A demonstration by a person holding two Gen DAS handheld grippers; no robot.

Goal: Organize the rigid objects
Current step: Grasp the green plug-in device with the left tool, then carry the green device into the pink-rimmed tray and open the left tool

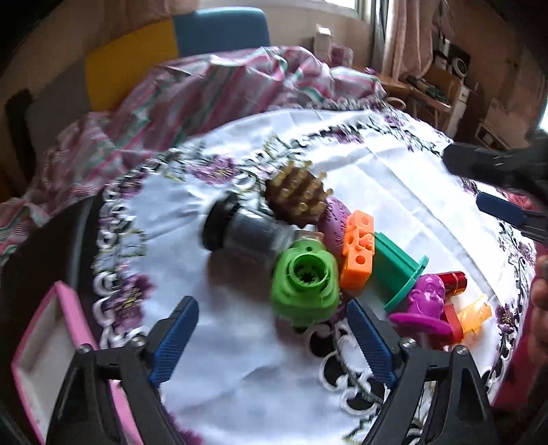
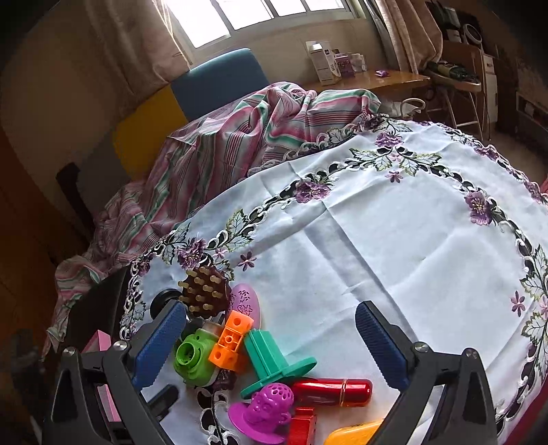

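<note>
Both grippers wide open, empty, over a tight toy pile.

Left wrist: left gripper gapes, green housing just ahead between its tips, touching orange block; closing may knock neighbours. Pink box at its left. Right wrist: right gripper gapes above teal piece and red cylinder; cylinder may roll.

Room, far side: window, daylight coming in, pinkish curtains left & right. Cream wall at left. Blue chair back beside yellow panel. Striped pink/green cloth heaped behind white embroidered tablecloth w/ purple flowers. Wooden desk far right w/ small boxes. Cluttered shelves at far right; detail too blurred.
</note>
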